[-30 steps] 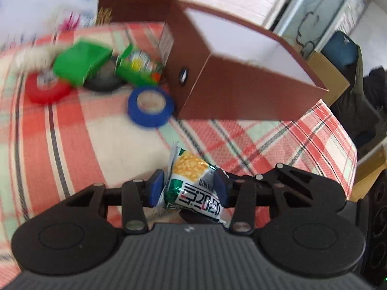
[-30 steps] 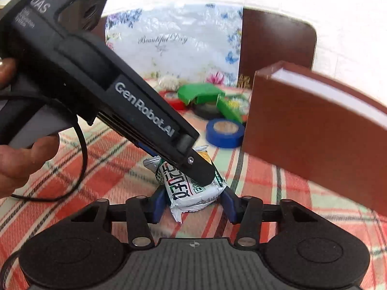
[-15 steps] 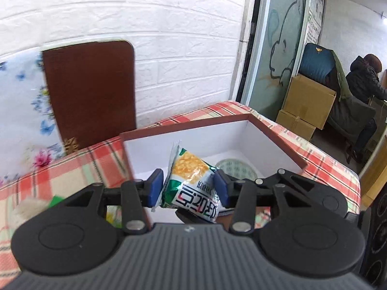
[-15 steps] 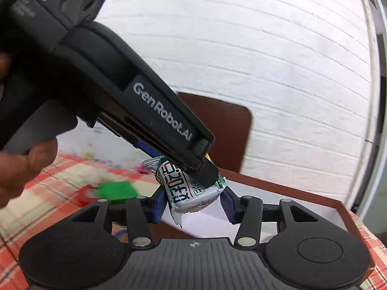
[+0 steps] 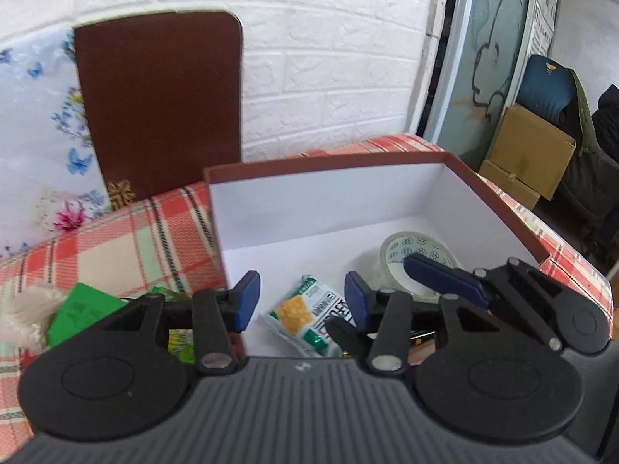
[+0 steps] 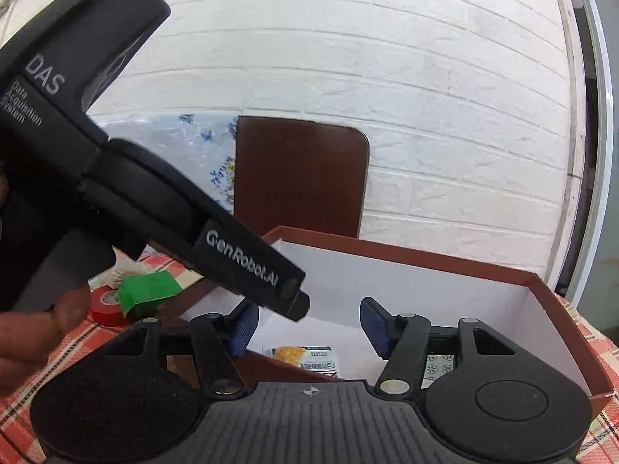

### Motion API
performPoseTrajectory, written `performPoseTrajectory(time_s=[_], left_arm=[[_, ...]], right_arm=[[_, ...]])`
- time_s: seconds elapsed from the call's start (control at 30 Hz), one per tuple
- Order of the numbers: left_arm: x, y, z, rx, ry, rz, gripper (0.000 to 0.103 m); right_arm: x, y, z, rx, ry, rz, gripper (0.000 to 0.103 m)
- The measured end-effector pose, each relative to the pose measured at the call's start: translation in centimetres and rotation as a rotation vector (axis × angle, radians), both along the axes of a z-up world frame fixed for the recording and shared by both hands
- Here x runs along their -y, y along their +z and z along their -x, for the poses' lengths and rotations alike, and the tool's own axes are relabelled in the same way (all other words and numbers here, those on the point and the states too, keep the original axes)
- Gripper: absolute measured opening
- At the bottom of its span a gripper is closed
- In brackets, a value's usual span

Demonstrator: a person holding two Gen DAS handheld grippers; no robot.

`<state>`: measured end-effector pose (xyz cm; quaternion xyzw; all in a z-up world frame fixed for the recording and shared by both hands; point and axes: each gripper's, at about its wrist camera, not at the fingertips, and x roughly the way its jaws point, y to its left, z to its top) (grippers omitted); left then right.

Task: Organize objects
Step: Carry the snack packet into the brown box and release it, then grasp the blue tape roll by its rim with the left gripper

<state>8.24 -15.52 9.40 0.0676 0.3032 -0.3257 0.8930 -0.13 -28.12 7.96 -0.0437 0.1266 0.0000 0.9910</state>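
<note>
A green and yellow snack packet lies on the white floor of the open brown box, near its front left corner. It also shows in the right wrist view. My left gripper is open and empty just above the packet. My right gripper is open and empty above the box; its fingers cross the left wrist view at the right. A clear tape roll lies in the box beside the packet.
Left of the box on the checked tablecloth lie a green box, a red tape roll and a white tuft. A brown lid leans on the brick wall behind. Cardboard boxes stand at the right.
Both grippers, shut on the snack packet, carried it from the tablecloth up over the box. Both have now opened and the packet lies on the box floor.
</note>
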Motion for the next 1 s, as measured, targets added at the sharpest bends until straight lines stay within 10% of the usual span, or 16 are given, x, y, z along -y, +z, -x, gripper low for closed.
performPoseTrajectory(time_s=[0.27, 0.7, 1.0], left_arm=[[-7.2, 0.9, 3.1, 0.024, 0.172, 0.062, 0.053], [-15.5, -3.5, 1.5, -0.092, 0.509, -0.07, 0.053], [-16.3, -5.2, 0.8, -0.138, 0.519, -0.071, 0.053]], right_arm=[[-4.1, -0.2, 3.0, 0.11, 0.103, 0.037, 0.056], [-11.1, -2.5, -3.1, -0.145, 0.218, 0.029, 0.049], [-6.4, -3.6, -4.6, -0.195, 0.112, -0.068, 0.016]])
